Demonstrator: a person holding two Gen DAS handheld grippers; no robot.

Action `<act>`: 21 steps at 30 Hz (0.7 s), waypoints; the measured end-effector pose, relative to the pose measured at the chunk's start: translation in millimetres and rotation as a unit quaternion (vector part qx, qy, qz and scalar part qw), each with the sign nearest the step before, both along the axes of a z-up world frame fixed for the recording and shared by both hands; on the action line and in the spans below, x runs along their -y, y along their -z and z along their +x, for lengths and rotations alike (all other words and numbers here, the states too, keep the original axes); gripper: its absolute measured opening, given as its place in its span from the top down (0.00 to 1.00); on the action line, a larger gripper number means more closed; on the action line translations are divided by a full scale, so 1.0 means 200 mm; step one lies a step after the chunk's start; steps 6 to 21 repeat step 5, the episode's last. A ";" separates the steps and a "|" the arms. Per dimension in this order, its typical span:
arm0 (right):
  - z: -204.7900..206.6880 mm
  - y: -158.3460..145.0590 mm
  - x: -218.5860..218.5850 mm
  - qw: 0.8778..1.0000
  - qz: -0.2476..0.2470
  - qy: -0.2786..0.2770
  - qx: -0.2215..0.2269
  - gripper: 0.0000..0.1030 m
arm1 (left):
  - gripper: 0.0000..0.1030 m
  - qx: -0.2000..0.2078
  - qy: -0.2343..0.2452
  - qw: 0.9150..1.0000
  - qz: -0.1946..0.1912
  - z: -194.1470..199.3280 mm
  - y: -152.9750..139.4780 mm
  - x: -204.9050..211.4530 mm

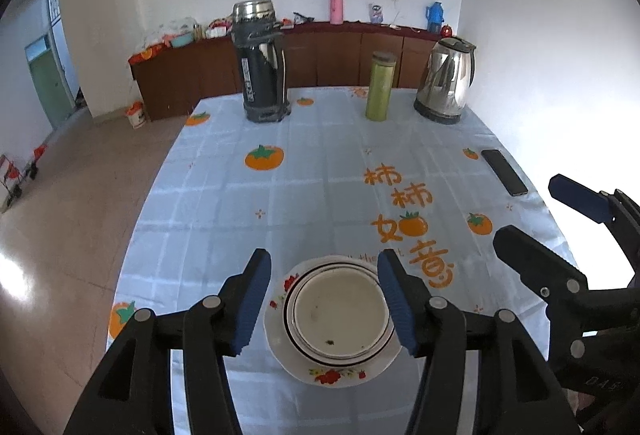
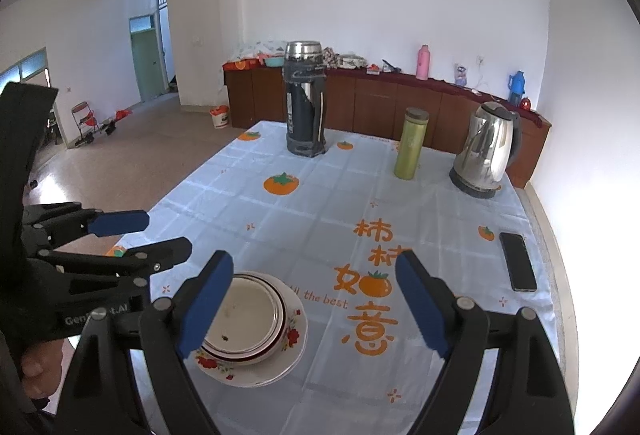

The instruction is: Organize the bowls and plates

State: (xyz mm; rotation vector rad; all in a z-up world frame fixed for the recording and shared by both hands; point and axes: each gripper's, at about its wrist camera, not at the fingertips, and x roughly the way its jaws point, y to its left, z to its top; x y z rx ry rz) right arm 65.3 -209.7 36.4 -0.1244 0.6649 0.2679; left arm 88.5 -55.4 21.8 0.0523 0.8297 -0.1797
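A white plate with red flowers on its rim [image 1: 340, 373] lies near the table's front edge, with a stack of shallow white bowls [image 1: 340, 315] nested on it. My left gripper [image 1: 326, 301] is open and empty, its blue pads either side of the stack, above it. My right gripper [image 2: 316, 305] is open and empty, to the right of the stack [image 2: 244, 315] and the plate [image 2: 294, 347]. Each gripper shows in the other's view: the right one at the right edge of the left wrist view [image 1: 560, 227], the left one at the left of the right wrist view [image 2: 156, 235].
The table has a pale blue cloth with orange fruit prints [image 1: 320, 175]. At its far end stand a dark thermos [image 1: 262, 63], a green bottle [image 1: 380, 85] and a steel kettle [image 1: 446, 79]. A black phone [image 1: 504, 171] lies near the right edge. A wooden sideboard [image 1: 320, 55] runs behind.
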 end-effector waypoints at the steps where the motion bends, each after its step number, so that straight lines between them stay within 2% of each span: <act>1: 0.00 0.00 0.00 1.000 0.000 0.001 0.001 0.16 | 0.44 0.001 0.001 1.000 0.000 0.00 0.00 0.00; 21: 0.01 0.00 0.01 1.000 -0.002 0.005 0.001 0.15 | 0.43 -0.005 0.000 1.000 -0.004 0.01 0.00 0.00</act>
